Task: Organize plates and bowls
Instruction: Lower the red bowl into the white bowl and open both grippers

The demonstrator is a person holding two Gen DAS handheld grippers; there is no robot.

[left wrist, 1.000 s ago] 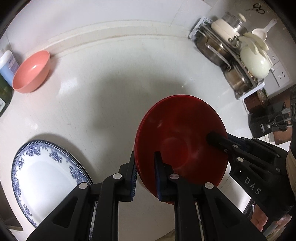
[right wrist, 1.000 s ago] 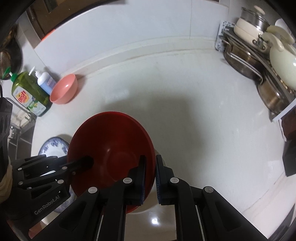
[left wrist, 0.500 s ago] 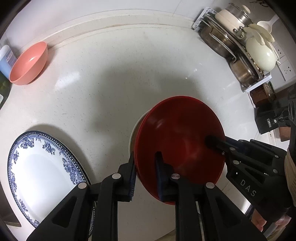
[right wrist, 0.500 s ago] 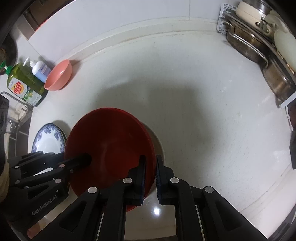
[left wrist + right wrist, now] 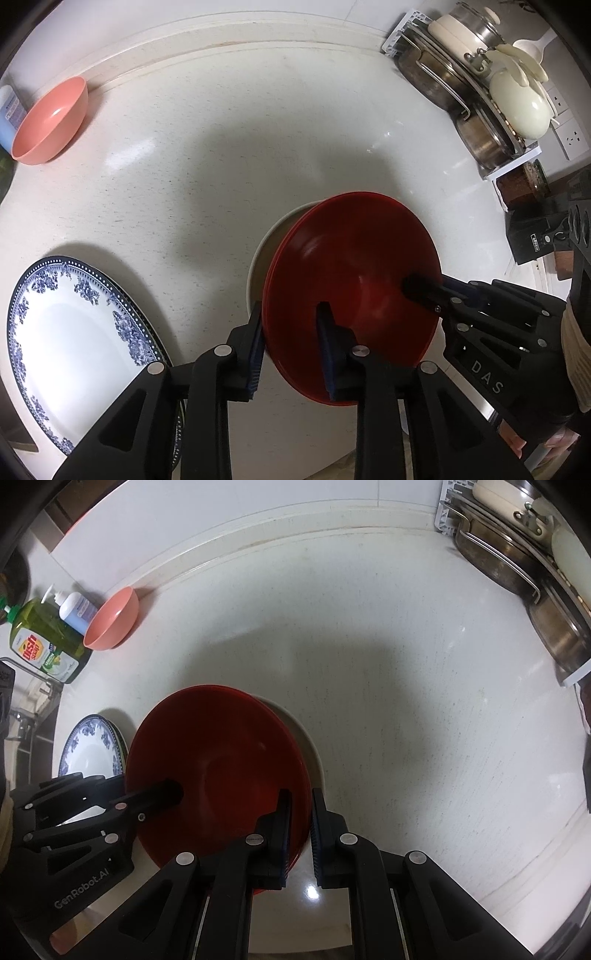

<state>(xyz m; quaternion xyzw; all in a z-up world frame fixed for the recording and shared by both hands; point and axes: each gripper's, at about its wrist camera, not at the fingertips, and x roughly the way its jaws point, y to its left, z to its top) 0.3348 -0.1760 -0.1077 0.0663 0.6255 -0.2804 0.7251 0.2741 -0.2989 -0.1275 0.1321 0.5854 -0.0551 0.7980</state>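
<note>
Speckled white stone tabletop (image 5: 207,177) carries: round blue-patterned white china plate (image 5: 70,354), salmon-pink plastic bowl (image 5: 51,118), plain white round plate (image 5: 314,757), green dish-soap bottle (image 5: 44,642).

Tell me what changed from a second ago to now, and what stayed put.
The red bowl has come down onto the white plate, which shows more at its rim now. The left gripper is opening, its fingers wider than before, the bowl's rim between them. The right gripper stays clamped on the opposite rim. The pink bowl and the blue-patterned plate have not moved.
</note>
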